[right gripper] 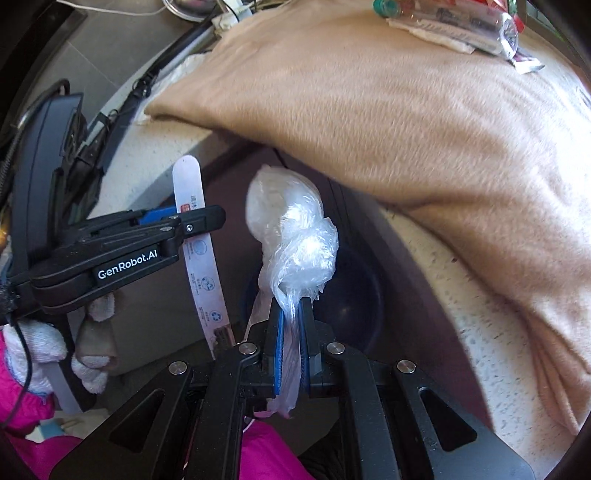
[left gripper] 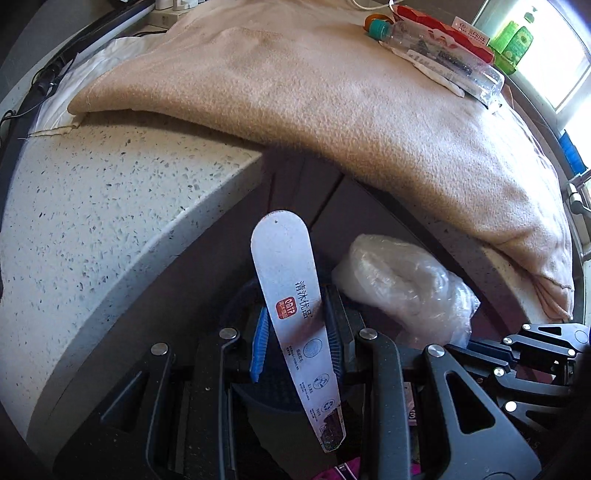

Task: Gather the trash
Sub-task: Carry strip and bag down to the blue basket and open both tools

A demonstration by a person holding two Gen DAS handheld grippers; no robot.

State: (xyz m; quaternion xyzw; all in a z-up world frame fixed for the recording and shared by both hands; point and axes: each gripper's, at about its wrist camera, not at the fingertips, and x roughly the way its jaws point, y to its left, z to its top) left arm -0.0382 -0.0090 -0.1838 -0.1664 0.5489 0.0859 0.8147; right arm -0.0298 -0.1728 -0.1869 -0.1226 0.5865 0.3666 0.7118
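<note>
The table (left gripper: 92, 221) at the left of the frame looks like matt, speckled stone, and the tan blanket (left gripper: 314, 92) across the upper half is soft, fuzzy cloth. The crumpled plastic bag (right gripper: 291, 236) is thin, translucent and glossy, while the flat white strip (left gripper: 291, 306) looks like smooth printed card. The left hand-held gripper (left gripper: 295, 332) is matt black plastic with ribbed blue pads and shiny metal pins.

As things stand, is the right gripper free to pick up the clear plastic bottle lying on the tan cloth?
Probably not yet. The right gripper is shut on a crumpled plastic bag, near a dark bin, while the bottle lies at the cloth's far end.
</note>
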